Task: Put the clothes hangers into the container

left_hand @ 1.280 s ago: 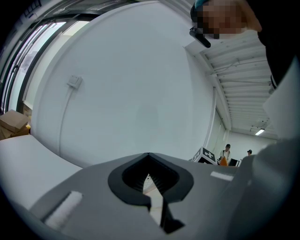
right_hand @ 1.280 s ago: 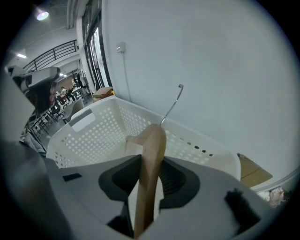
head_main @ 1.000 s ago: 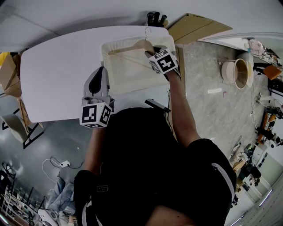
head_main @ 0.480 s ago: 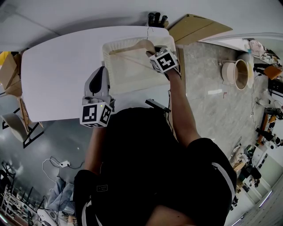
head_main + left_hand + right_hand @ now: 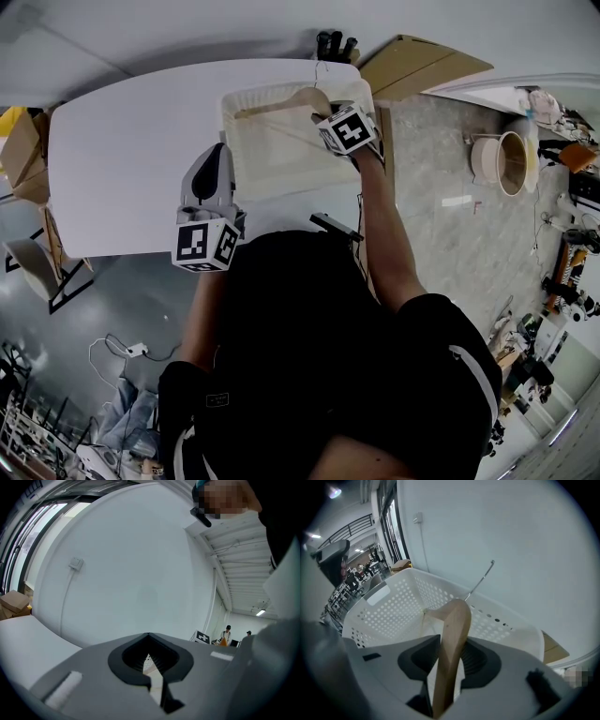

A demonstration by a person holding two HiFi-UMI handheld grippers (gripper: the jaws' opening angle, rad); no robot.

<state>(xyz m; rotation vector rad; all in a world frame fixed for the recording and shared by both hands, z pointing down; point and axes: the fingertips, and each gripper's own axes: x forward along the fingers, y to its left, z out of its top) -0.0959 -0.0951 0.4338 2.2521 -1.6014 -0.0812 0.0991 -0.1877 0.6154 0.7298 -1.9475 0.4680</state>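
A wooden clothes hanger lies across the far side of the white perforated basket on the white table, its wire hook reaching over the far rim. My right gripper is at the hanger's right shoulder, above the basket's far right corner. In the right gripper view the hanger stands on edge between the jaws of that gripper; the jaws are opening and slivers of gap show beside the wood. My left gripper hovers left of the basket, shut and empty.
A flat cardboard sheet lies on the floor past the table's far right corner. A small black object sits behind the basket. Another black piece lies at the table's near edge. The basket's inner wall is close ahead.
The right gripper and hanger have barely shifted over the basket's far side. The left gripper has stayed where it was.
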